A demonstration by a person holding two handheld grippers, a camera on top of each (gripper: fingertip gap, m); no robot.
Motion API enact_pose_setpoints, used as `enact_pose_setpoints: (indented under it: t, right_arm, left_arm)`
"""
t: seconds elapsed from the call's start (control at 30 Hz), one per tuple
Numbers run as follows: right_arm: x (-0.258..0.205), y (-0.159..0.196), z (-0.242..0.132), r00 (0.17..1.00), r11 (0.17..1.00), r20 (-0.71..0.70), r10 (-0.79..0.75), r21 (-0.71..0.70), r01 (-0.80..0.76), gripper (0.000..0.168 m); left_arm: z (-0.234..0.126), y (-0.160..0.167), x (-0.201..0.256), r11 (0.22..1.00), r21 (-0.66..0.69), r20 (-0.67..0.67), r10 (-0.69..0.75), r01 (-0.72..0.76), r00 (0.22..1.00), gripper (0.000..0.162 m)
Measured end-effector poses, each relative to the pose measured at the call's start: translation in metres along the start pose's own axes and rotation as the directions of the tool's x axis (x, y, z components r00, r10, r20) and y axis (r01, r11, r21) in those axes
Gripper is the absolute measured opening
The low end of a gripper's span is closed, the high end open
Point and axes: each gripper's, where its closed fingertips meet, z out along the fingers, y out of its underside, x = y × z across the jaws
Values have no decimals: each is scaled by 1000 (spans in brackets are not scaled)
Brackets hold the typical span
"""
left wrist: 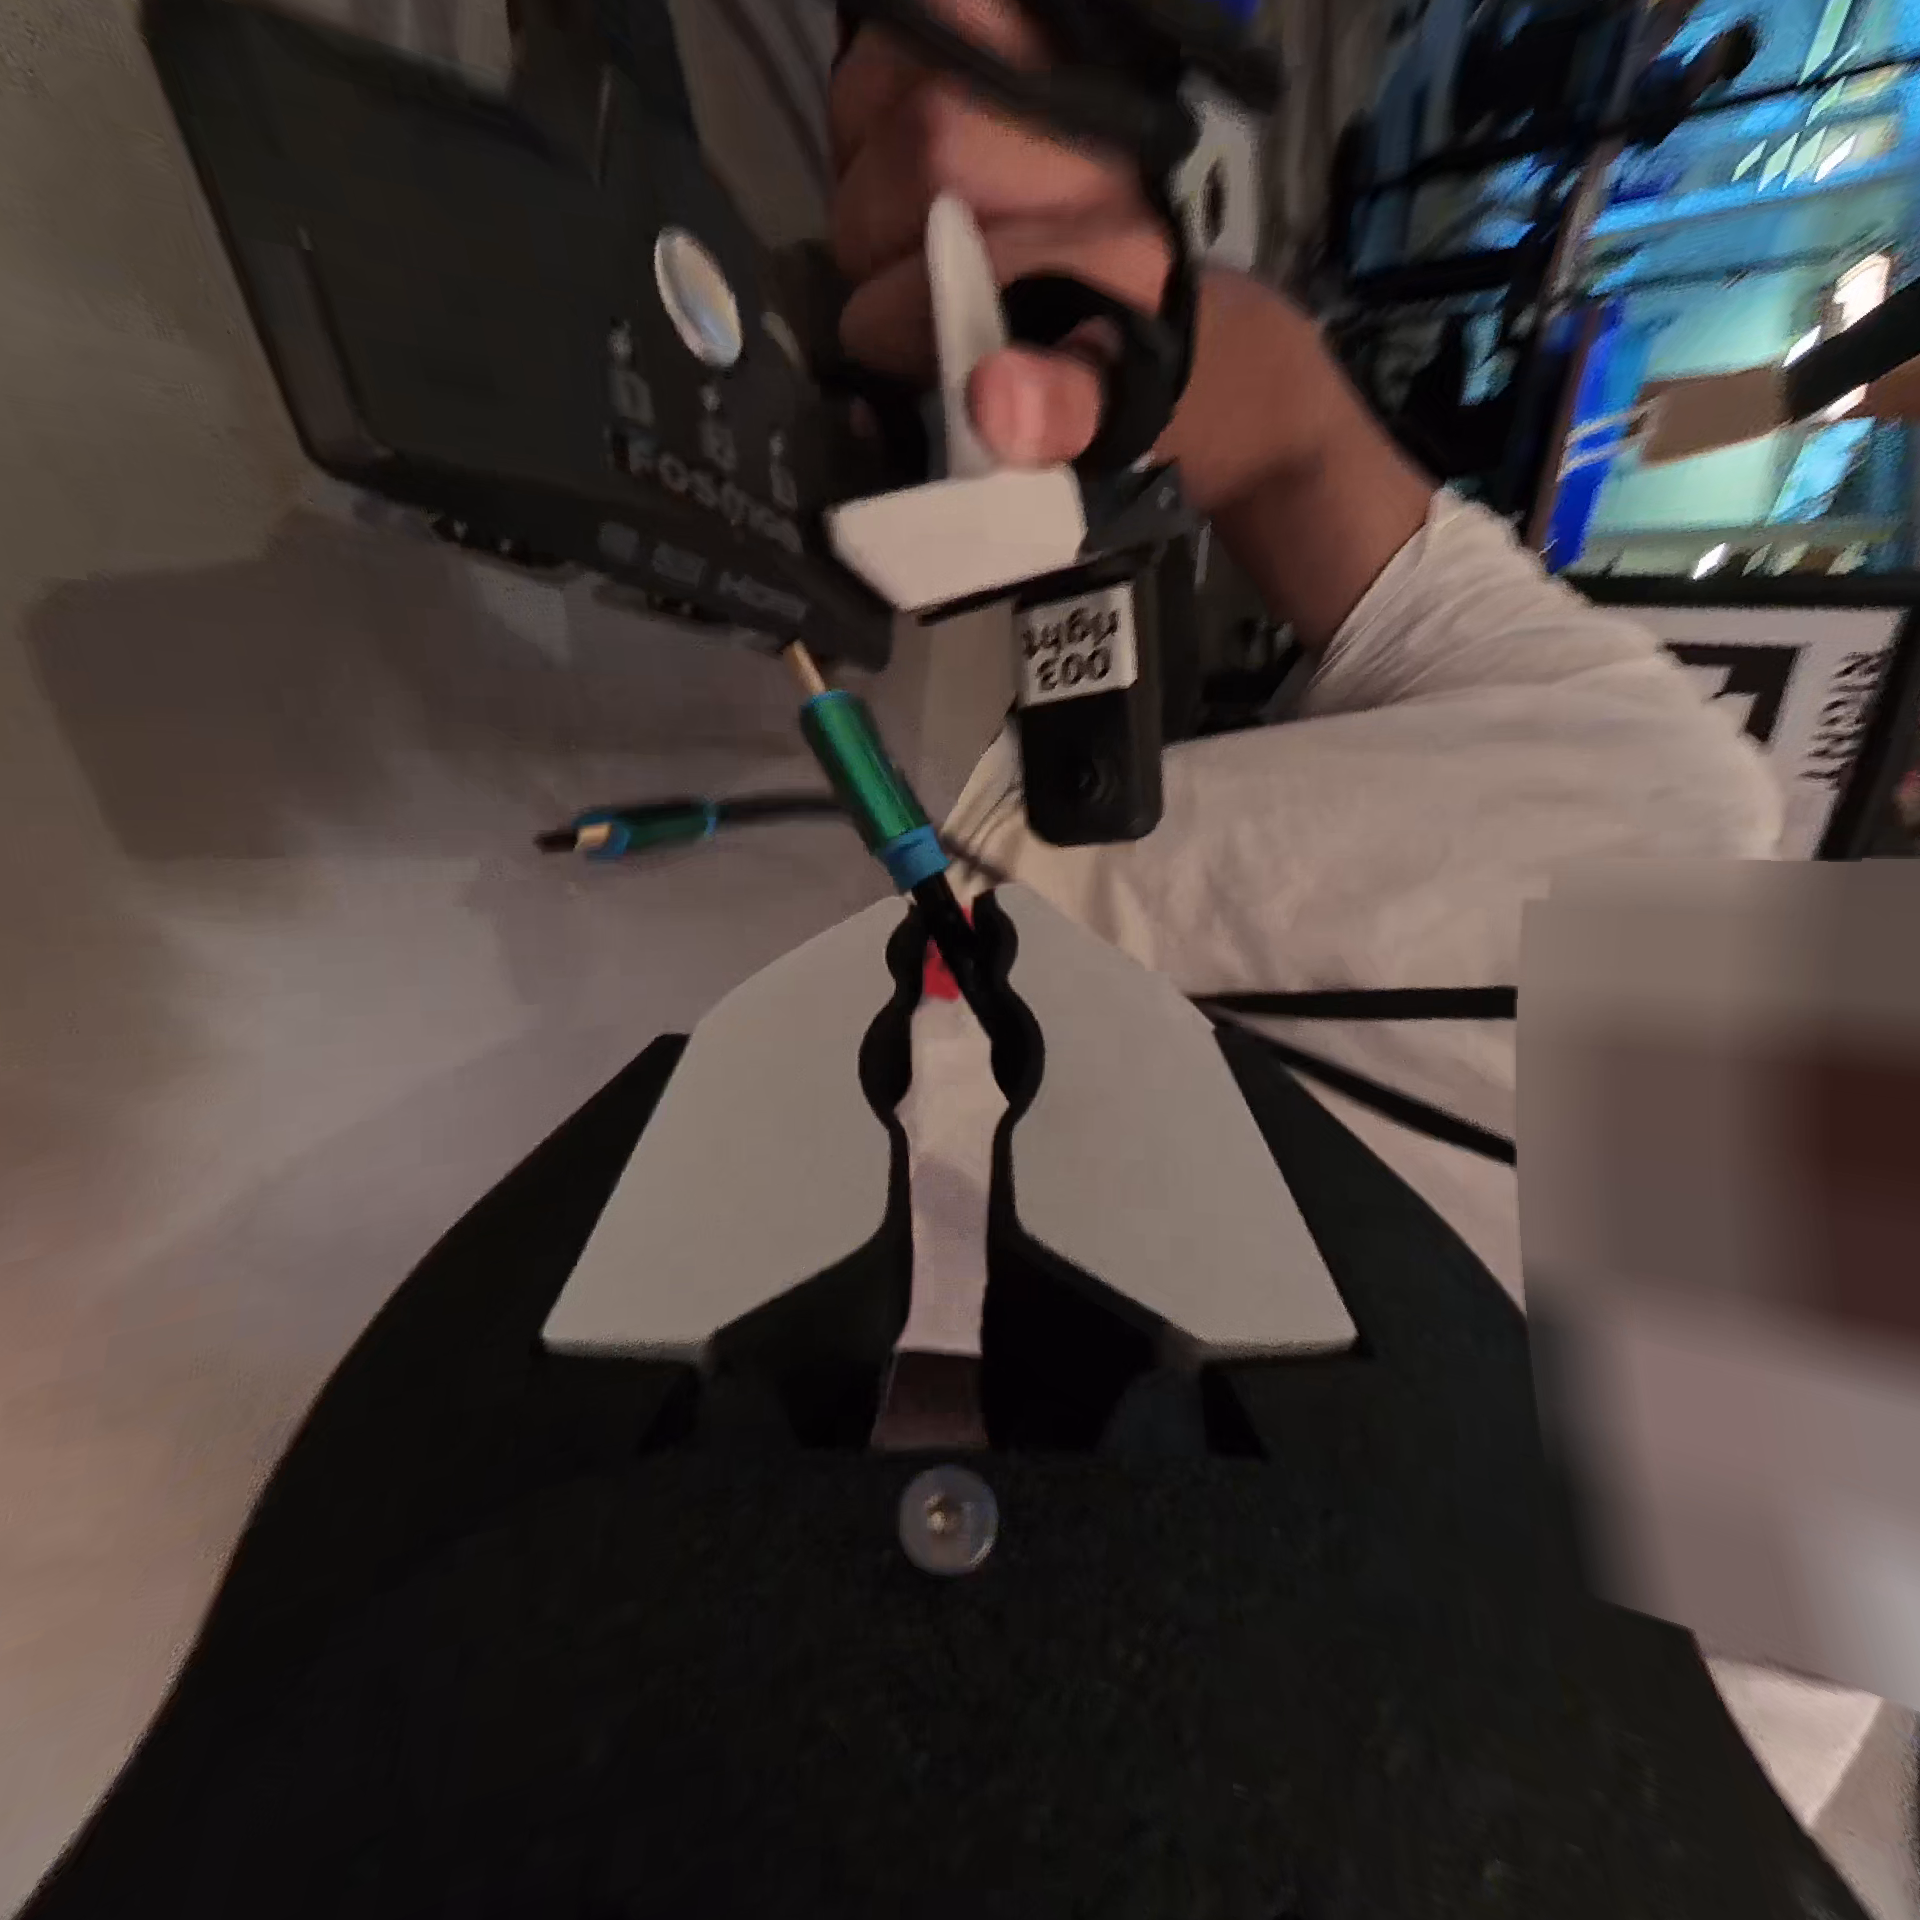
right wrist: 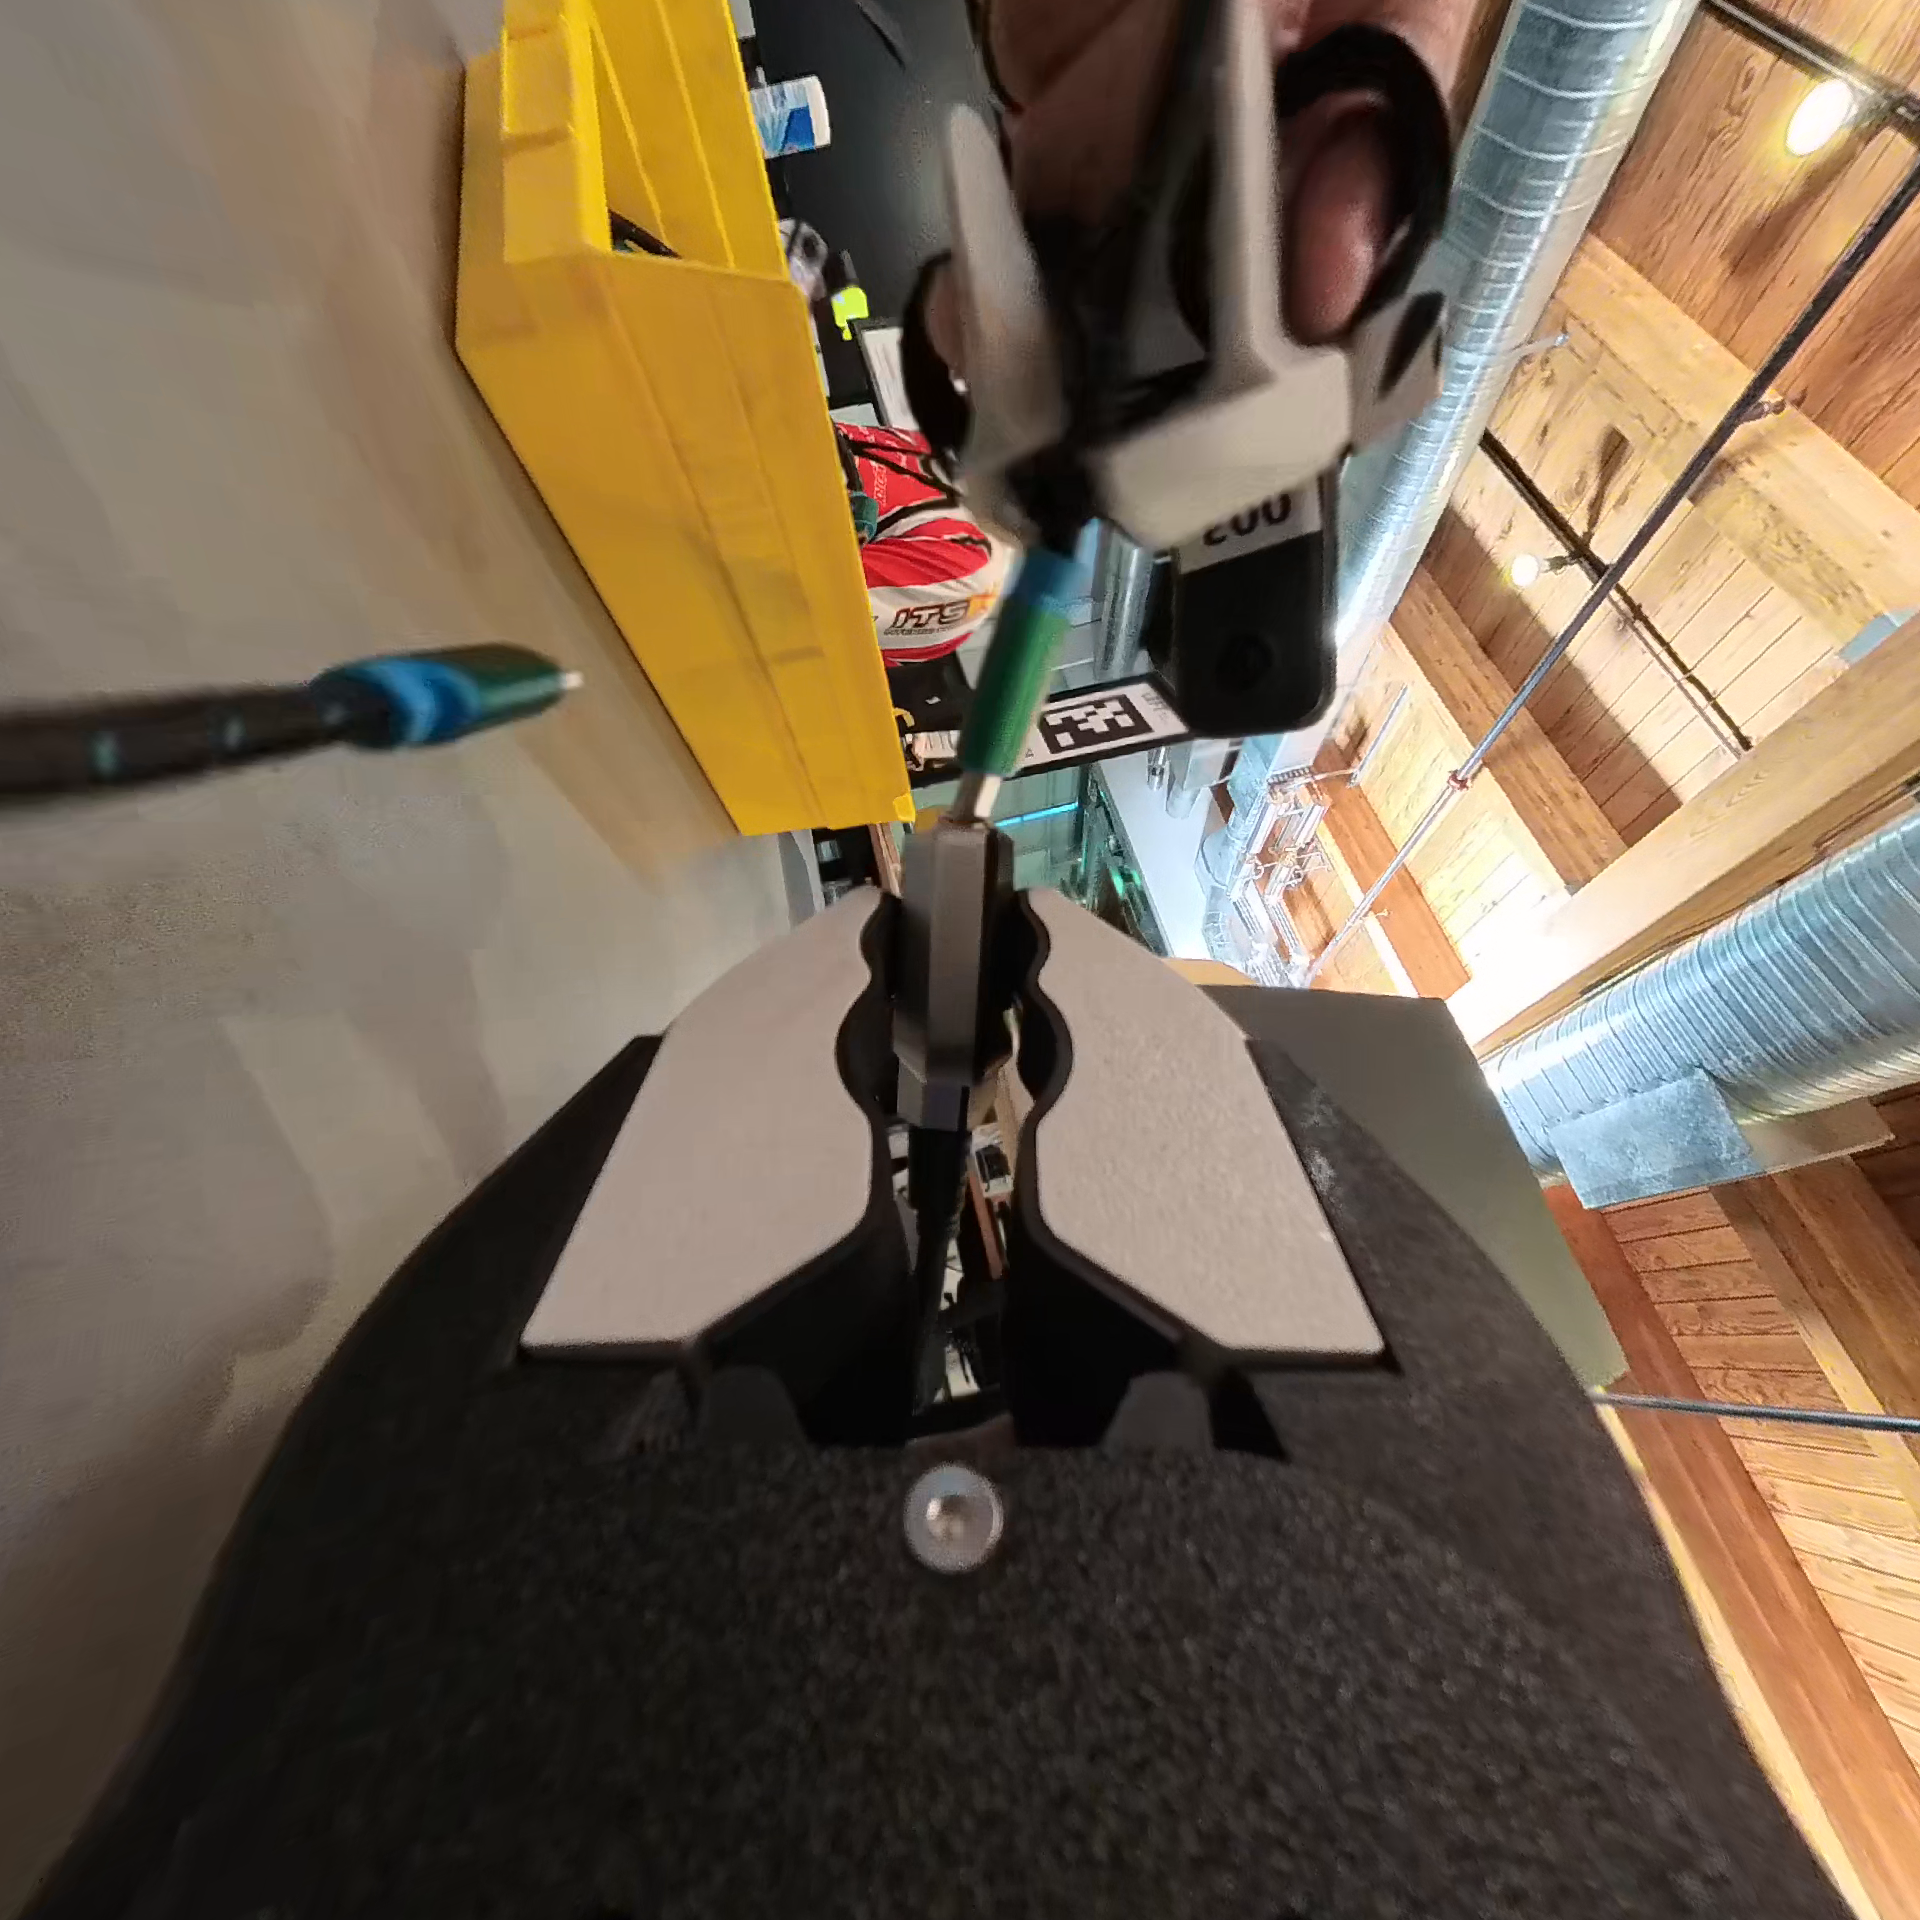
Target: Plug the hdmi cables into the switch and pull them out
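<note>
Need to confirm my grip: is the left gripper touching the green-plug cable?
Touching. Left wrist view: left gripper fingertips pinch the black cable just behind the green plug.

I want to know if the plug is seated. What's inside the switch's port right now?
The gold tip of the green HDMI plug enters the switch, part still exposed. How deep it goes inside is hidden by the housing.

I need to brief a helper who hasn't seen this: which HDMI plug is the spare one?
Start at the pale table. The spare plug lies flat on it, untouched. The other green plug is raised, its cable pinched in the left tongs, tip at the black switch.
</note>
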Motion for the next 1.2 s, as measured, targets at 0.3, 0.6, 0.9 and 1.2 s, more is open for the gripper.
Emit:
enact_pose_setpoints:
  t: [0.3, 0.6, 0.9, 1.2]
  right_arm:
    - [5, -5, -2, 998, 998, -11, 63, 23, -63, 19]
    - [11, 4, -2, 990, 990, -23, 143, 19, -142, 19]
    - [-8, 26, 2, 986, 987, 54, 156, -51, -153, 19]
    - [-12, 24, 4, 982, 984, 78, 173, -53, -169, 19]
  left_arm:
    - [-5, 0, -11, 986, 167, -11, 6, -4, 1000, 6]
    - [17, 13, -23, 928, 322, 105, 163, -189, 981, 6]
    - [17, 19, -133, 884, 182, 696, 194, -431, 691, 7]
    - [4, 18, -132, 728, -41, 941, 258, -684, 218, 13]
